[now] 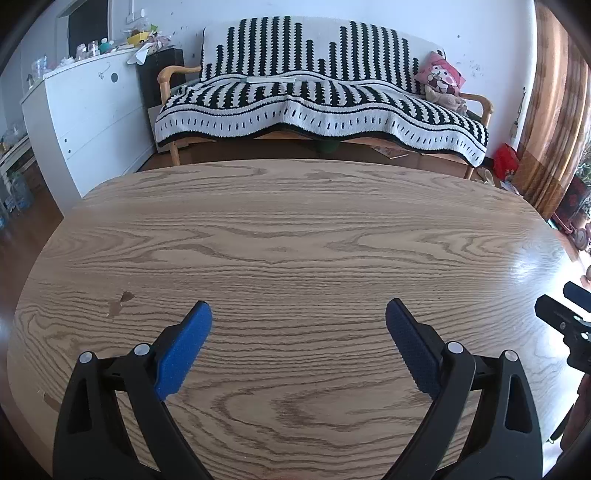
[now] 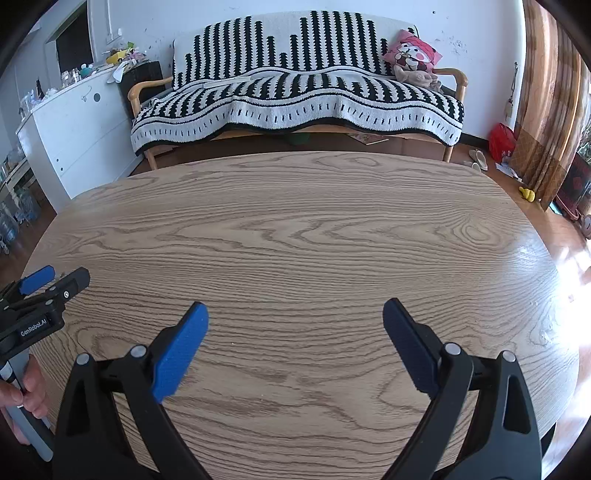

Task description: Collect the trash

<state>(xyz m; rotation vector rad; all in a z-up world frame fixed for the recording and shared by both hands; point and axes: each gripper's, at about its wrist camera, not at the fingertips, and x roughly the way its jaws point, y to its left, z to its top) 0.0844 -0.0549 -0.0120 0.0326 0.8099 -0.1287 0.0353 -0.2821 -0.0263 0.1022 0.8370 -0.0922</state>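
I see my left gripper point(image 1: 298, 314) and right gripper point(image 2: 295, 314) spread wide, gripping nothing, above the table point(image 1: 295, 229) (each partly cropped in the other's view).

Big oval wooden table point(image 1: 295, 229) with strong grain takes up most of the view, and there's a small chipped patch point(image 1: 120, 301) in the finish near its left side. Behind it sits a wooden-armed sofa point(image 2: 460, 79) against a white wall point(image 1: 480, 33), covered with a black-and-white striped blanket point(image 1: 314, 92). A pink cartoon cushion point(image 1: 439, 75) leans at the sofa's right end. On the left stands a white cabinet point(image 1: 92, 110) with clutter piled on top. Brown patterned curtains point(image 2: 550, 92) hang on the right, and sunlight glares off the table's right edge. The floor is dark wood point(image 2: 565, 225), with a red bag point(image 2: 501, 142) near the curtain.
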